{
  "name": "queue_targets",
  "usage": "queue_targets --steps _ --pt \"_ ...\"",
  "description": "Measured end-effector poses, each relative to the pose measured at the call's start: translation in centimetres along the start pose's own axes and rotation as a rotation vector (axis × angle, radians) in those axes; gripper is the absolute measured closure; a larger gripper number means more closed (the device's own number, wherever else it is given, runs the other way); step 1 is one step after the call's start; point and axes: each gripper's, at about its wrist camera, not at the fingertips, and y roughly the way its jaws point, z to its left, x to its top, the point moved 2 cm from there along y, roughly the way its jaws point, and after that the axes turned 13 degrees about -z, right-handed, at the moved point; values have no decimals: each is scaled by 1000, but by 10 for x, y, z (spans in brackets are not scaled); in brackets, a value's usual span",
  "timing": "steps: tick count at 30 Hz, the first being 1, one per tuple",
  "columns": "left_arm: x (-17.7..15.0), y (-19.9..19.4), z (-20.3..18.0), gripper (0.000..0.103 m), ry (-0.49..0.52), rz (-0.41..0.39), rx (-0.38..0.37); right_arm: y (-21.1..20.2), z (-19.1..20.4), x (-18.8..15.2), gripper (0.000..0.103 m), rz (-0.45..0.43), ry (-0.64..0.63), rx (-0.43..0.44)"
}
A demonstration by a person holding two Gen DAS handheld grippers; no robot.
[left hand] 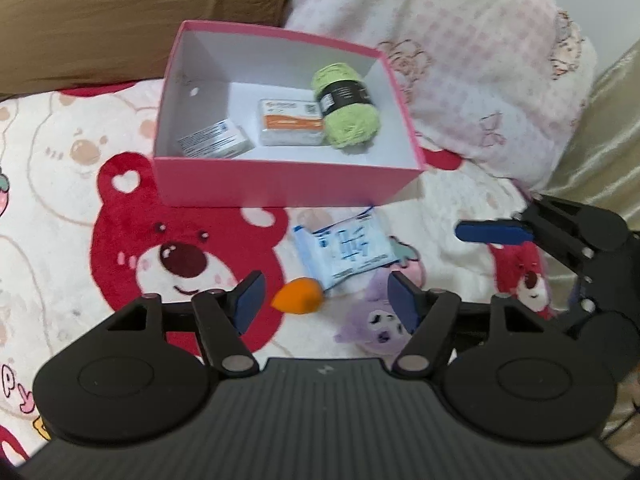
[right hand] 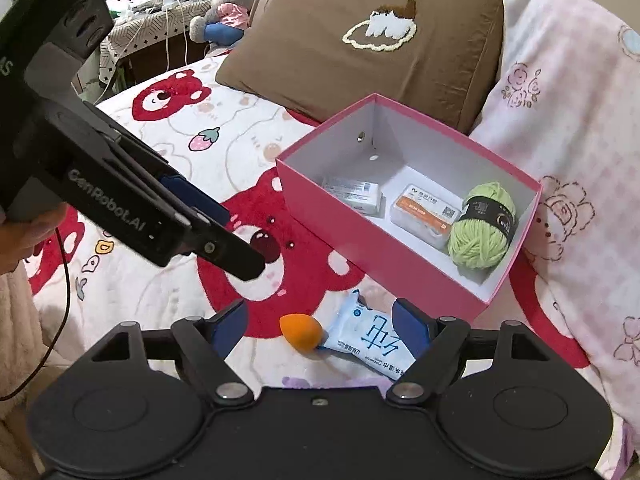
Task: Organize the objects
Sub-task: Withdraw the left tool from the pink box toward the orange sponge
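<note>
Lying beside the wipes (right hand: 370,340) on the bed, the sponge (right hand: 301,334) looks light and squashy, best pinched across its belly by either released, empty tongs, left (left hand: 324,300) or right (right hand: 320,322).

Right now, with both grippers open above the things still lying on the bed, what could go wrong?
1. The orange sponge touches the wipes packet, so closing on one may push the other.
2. The left gripper and right gripper hang over the same spot and may collide.
3. The soft blanket may let the round sponge roll away, or get pinched by the fingers.
</note>
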Motion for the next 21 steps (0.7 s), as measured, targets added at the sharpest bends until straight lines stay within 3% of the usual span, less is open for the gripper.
queue_targets --steps 2,3,6,9,14,21 --pt "-1 3 5 32 12 -8 2 1 1 -4 21 -4 12 12" --pt "-4 4 7 25 19 -12 -2 2 2 -7 21 -7 18 18" --pt "-13 6 16 24 9 -6 -14 5 9 -12 21 -15 6 50" --pt "-22 8 22 24 -15 12 -24 12 17 -11 21 36 -48 74" --pt "-36 11 21 21 -28 -3 -58 8 20 -3 21 50 -103 64" --pt "-47 22 17 20 -26 -44 -34 18 18 -5 21 45 -142 -19"
